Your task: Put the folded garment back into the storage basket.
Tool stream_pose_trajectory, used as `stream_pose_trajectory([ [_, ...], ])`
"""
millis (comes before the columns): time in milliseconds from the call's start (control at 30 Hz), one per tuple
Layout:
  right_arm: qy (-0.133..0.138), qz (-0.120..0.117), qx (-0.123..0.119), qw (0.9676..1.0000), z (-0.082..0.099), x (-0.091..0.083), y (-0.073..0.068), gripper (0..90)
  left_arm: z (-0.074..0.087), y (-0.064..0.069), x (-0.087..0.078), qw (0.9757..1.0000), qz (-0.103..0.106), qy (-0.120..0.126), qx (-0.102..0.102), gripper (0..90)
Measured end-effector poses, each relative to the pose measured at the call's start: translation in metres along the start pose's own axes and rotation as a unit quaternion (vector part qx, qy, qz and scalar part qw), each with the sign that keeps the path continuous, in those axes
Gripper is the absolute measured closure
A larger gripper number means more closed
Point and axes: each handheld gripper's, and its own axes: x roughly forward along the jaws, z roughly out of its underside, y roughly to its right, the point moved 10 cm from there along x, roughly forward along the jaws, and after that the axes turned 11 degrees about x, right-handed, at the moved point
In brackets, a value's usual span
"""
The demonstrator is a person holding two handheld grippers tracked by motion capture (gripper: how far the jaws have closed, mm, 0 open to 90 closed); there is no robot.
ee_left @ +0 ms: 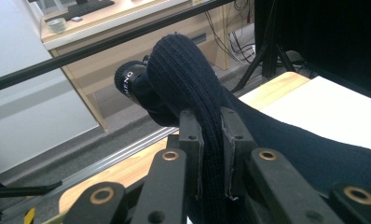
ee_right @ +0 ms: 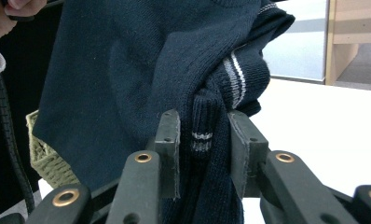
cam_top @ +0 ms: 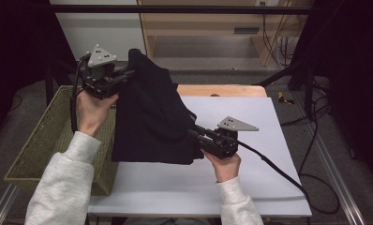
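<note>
A dark navy knit sweater (cam_top: 147, 117) hangs between my two grippers above the white table top (cam_top: 255, 140). My left gripper (cam_top: 130, 72) is raised at the upper left, shut on a thick ribbed fold of the sweater (ee_left: 188, 79). In the left gripper view its jaws (ee_left: 210, 114) press the fold from both sides. My right gripper (cam_top: 194, 133) is lower, near the table's middle, at the sweater's lower right edge. In the right gripper view a ribbed cuff with pale stripes (ee_right: 203, 135) sits between its jaws (ee_right: 204, 116), with more bunched sweater (ee_right: 127, 70) behind it.
A woven green basket (cam_top: 34, 140) stands off the table's left edge, under the left forearm; it also shows as the basket (ee_right: 48, 158) low in the right gripper view. A black cable (cam_top: 278, 168) trails right from the right gripper. A black frame bar (cam_top: 175, 8) crosses the back.
</note>
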Motion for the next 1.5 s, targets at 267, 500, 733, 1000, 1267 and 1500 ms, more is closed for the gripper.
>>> stream_pose_trajectory([
  [267,-0.002,-0.009,-0.009,0.9999,-0.003,0.014,-0.015,67.8,0.004,-0.017,-0.011,1.0,-0.007,-0.007,-0.001,80.9],
  [500,-0.004,-0.021,-0.01,0.9997,-0.003,0.029,-0.029,67.7,0.011,-0.033,-0.021,0.9998,-0.012,-0.016,-0.002,80.9],
  [733,-0.007,-0.029,-0.014,0.9995,-0.003,0.043,-0.041,67.8,0.016,-0.046,-0.028,0.9995,-0.018,-0.026,-0.003,80.9],
  [1000,-0.012,-0.035,-0.026,0.999,-0.004,0.055,-0.054,67.8,0.023,-0.061,-0.034,0.999,-0.024,-0.037,-0.007,80.9],
  [1267,-0.019,-0.045,-0.03,0.9984,-0.002,0.068,-0.069,67.8,0.032,-0.074,-0.039,0.9983,-0.028,-0.051,-0.007,80.9],
  [1500,-0.024,-0.049,-0.034,0.9979,0.0,0.08,-0.08,67.9,0.039,-0.085,-0.047,0.9976,-0.035,-0.059,-0.006,80.9],
])
